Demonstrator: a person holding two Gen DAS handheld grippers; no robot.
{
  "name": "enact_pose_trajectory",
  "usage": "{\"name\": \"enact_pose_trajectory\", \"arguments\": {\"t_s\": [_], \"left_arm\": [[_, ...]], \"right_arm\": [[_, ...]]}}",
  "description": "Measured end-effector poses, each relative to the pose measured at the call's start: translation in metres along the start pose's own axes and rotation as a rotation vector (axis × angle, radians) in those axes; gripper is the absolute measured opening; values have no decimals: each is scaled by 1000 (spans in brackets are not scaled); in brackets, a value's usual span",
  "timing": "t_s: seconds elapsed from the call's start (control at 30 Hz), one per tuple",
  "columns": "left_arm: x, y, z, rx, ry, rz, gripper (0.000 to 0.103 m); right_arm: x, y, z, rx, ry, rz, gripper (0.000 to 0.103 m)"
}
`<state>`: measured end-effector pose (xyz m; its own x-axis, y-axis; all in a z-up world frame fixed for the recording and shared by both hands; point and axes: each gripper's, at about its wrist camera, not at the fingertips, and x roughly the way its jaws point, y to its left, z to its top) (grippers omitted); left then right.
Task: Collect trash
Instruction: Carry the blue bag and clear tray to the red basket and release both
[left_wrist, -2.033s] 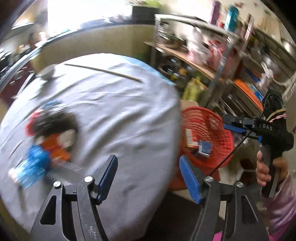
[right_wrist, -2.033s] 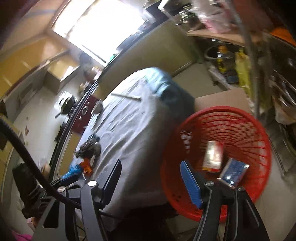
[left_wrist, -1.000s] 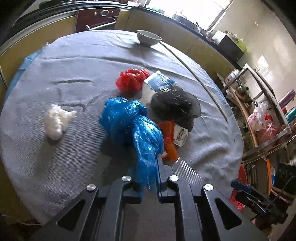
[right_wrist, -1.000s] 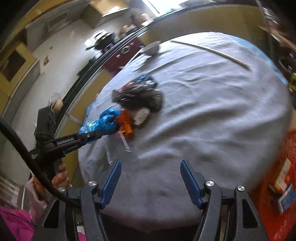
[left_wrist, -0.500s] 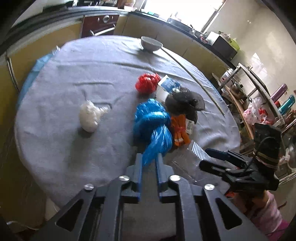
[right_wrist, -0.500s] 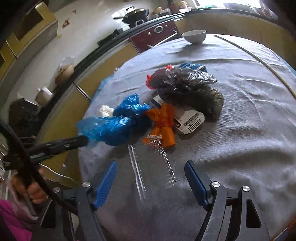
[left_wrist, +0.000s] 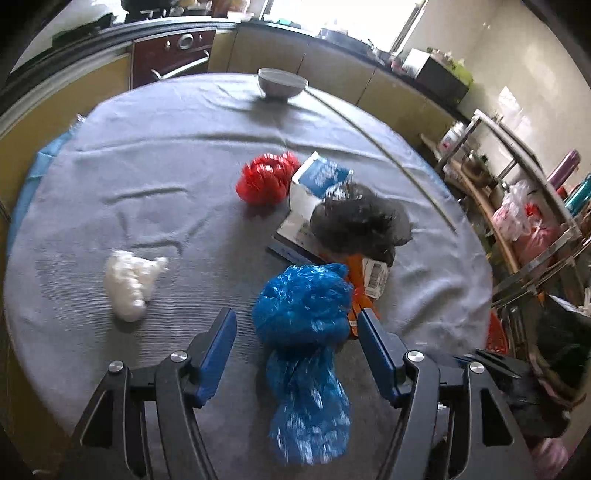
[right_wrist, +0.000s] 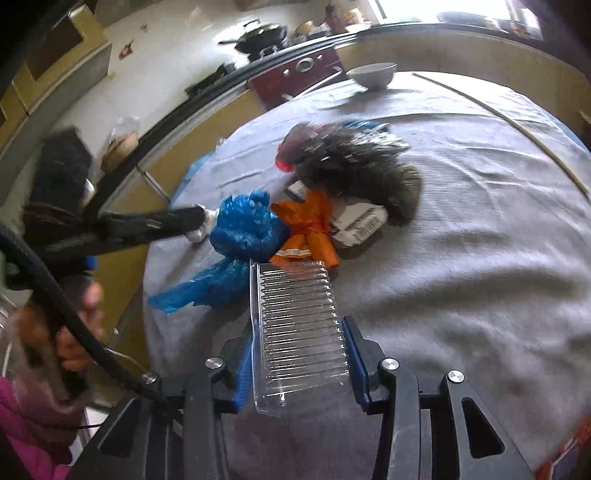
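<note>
The round surface (left_wrist: 147, 177), draped in grey cloth, fills most of both views. In the left wrist view the left hand-held gripper (left_wrist: 295, 347) sits at the bottom centre; its jaws have just been opening and now stand apart on either side of a crumpled blue plastic bag (left_wrist: 304, 332), with a gap between each pad and the bag, which lies on the cloth. Up and to the right of the bag a dark furry bundle (left_wrist: 360, 225) rests over a white and blue carton (left_wrist: 314, 184), with an orange wrapper (left_wrist: 356, 273) touching the bag's right edge. A red bag (left_wrist: 266, 177) lies just left of the carton, a white wad (left_wrist: 129, 280) well apart at the left, and a grey bowl (left_wrist: 282, 83) at the far edge, top centre.

In the right wrist view the right hand-held gripper (right_wrist: 297, 358), at the bottom centre, has just been closing and is clamped on a clear ribbed plastic tray (right_wrist: 297, 325), its blue pads pressing both long sides. The tray's far end reaches the orange wrapper and the blue bag at mid-frame. At the lower left a person's hand (right_wrist: 70, 332) grips the other tool's handle.
</note>
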<state>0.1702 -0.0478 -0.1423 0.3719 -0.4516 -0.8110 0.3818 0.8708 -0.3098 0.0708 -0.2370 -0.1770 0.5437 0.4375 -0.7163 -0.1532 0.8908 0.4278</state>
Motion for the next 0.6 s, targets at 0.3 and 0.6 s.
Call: {"name": "enact_pose_trajectory", "arguments": {"t_s": [0.3, 0.6], "left_arm": [[22, -9, -6, 13, 3, 41, 59], [-19, -21, -14, 13, -100, 93, 55]], "right_arm": [[-51, -46, -16, 180, -112, 21, 46], [-78, -57, -18, 224, -197, 27, 46]]}}
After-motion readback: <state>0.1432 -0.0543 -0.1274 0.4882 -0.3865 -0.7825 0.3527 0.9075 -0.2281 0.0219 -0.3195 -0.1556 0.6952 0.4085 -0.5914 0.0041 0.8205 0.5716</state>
